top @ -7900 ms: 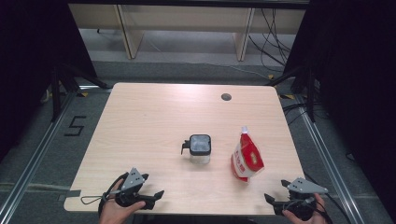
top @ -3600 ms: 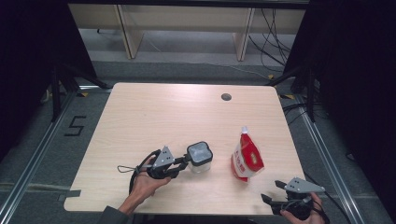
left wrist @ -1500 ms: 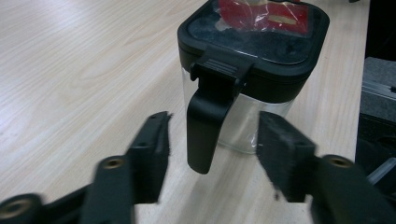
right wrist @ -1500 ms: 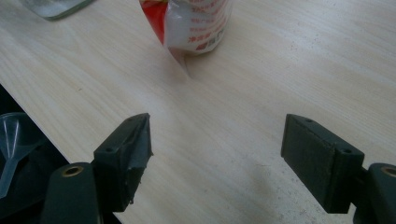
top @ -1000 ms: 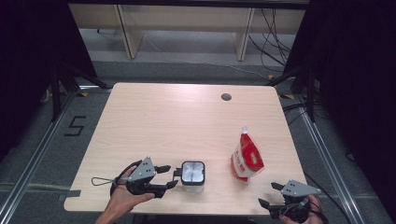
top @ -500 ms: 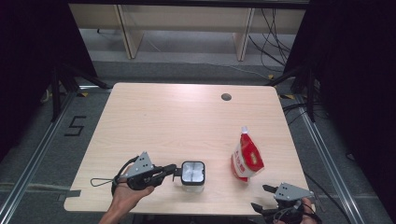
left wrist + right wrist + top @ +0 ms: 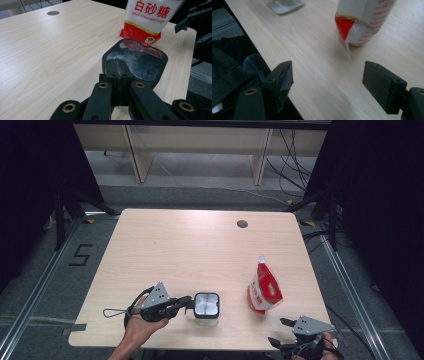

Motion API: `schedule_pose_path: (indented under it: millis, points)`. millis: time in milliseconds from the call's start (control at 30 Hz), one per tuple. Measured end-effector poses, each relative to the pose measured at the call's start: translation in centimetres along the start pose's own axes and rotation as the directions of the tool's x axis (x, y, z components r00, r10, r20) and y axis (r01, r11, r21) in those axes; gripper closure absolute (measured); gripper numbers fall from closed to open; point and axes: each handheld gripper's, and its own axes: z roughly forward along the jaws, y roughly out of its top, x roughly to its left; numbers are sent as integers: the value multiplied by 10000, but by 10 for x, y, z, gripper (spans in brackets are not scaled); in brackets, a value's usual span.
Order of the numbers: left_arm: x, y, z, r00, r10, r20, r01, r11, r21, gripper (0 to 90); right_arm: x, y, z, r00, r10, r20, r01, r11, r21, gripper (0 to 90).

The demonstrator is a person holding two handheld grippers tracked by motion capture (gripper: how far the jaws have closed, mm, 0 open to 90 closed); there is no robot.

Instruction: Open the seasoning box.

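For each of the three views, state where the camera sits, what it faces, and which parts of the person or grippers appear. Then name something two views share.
High view: above the near edge, looking down on the table; both hands and grippers show.
Left gripper view: rides the left gripper, facing the jar; its shut fingers show.
Right gripper view: rides the right gripper, facing the table; its open fingers show.
Shared: the sugar pouch.

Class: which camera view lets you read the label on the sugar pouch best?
The left gripper view: the white granulated sugar pouch faces it, print legible. The high view shows the whole pouch upright, print too small. The right gripper view shows its lower gusseted side.
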Motion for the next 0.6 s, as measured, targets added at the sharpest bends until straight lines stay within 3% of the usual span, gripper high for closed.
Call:
schedule_pose_path:
  millis: [33, 233, 267, 333, 367, 500, 600]
  points:
    - [0, 0, 1, 9999, -112, 74, 112, 9999, -88, 891, 0, 0, 0, 10000, -71, 64, 71, 10000, -14, 255]
    - [0, 0, 0, 9997, 242, -29, -242, 9997, 30, 891, 1, 1, 0, 9998, -168, 63, 169, 9999, -35, 267]
    - [0, -1, 0, 9997, 236, -26, -236, 9997, -22, 891, 2, 1, 1, 9994, -350, -30, 350, 9994, -54, 327]
    - [1, -1, 1, 9998, 204, 24, -204, 9996, -184, 891, 4, 2, 1, 9988, -483, -63, 483, 9988, -41, 338]
    - [-1, -2, 1, 10000, -85, -44, 85, 9998, -190, 891, 5, 3, 1, 9984, -572, 8, 572, 9983, -61, 351]
    - [-1, -2, 1, 10000, 7, -88, -9, 9997, -258, 891, 10, 5, 1, 9989, -459, -14, 458, 9987, -213, 418]
    - [0, -3, 1, 10000, -24, 10, 24, 9995, -301, 891, 12, 11, -1, 9962, -872, 43, 872, 9922, -890, 501]
